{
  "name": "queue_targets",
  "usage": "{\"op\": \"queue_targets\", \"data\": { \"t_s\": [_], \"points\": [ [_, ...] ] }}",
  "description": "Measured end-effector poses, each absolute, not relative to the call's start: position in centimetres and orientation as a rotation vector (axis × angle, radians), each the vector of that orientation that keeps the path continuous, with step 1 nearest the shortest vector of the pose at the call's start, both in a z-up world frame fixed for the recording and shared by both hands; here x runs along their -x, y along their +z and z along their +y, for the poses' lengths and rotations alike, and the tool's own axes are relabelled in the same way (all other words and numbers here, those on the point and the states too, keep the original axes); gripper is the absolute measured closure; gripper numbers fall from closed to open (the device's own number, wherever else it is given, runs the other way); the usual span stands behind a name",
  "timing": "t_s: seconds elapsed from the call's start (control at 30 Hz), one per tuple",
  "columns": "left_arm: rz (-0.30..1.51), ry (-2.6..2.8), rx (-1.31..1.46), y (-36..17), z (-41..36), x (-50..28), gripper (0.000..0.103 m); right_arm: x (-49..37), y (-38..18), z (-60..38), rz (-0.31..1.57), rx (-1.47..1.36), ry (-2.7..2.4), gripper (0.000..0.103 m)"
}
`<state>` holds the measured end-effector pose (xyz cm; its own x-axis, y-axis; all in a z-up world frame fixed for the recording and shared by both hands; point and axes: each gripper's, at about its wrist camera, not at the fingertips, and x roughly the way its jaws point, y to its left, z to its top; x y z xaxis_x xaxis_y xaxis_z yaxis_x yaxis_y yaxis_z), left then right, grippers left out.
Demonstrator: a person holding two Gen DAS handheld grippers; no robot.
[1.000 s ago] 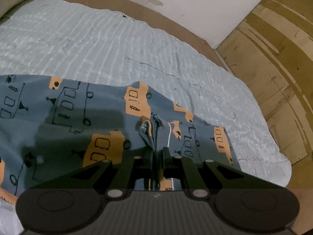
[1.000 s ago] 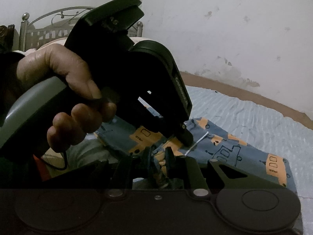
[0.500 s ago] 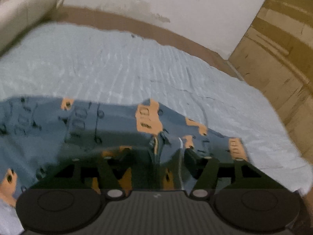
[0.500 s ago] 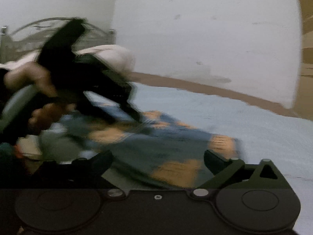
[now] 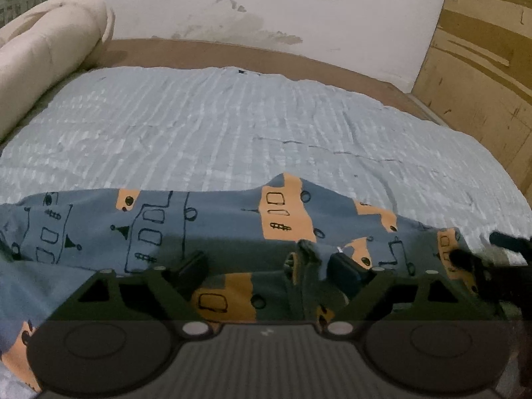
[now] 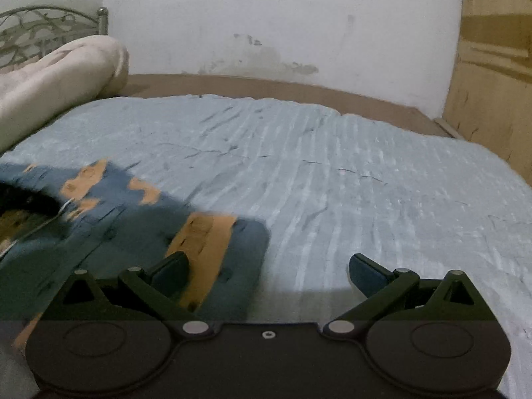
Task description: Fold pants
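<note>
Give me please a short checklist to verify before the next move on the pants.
1. Left gripper released: ok, jaws just opened, a cloth ridge stands between them unpressed.
2. Right gripper released: ok, wide open, nothing pinched.
3. Pants lying on the blue bedspread: ok.
4. Fold flat: not ok, bunched near the left gripper.
5. Free bedspread beyond the pants: ok.
6. Whole pants outline: cannot tell, cut off at the frame edge.

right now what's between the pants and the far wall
Left wrist view: beyond the pants lies bare light blue bedspread, then a brown strip below the wall.
</note>
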<state>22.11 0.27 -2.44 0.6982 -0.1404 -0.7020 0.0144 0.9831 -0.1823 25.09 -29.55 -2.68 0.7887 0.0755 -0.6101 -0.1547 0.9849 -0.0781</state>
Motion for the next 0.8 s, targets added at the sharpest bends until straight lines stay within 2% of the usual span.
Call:
{"op": "queue_targets", "data": {
  "t_s": [0.17, 0.4, 0.57, 0.8],
  "points": [
    [0.790, -0.088, 0.138, -2.6, 0.0, -20.9, 0.014, -26.5, -3.3, -30.9, 0.695, 0.066, 0.054, 0.001],
    [0.745, -0.089, 0.034, -2.5, -0.4, -16.1, 0.001, -17.2, -3.4, -29.6, 0.569, 0.245, 0.041, 0.001],
    [0.704, -0.045, 0.065, -3.1, 0.6, -13.0, 0.001, -10.9, -4.4, -29.4, 0.436, 0.320, -0.019, 0.001],
    [0.659, -0.010, 0.146, -2.0, 1.4, -11.7, 0.001, -9.8, -2.2, -27.7, 0.320, 0.285, -0.018, 0.001]
  ]
}}
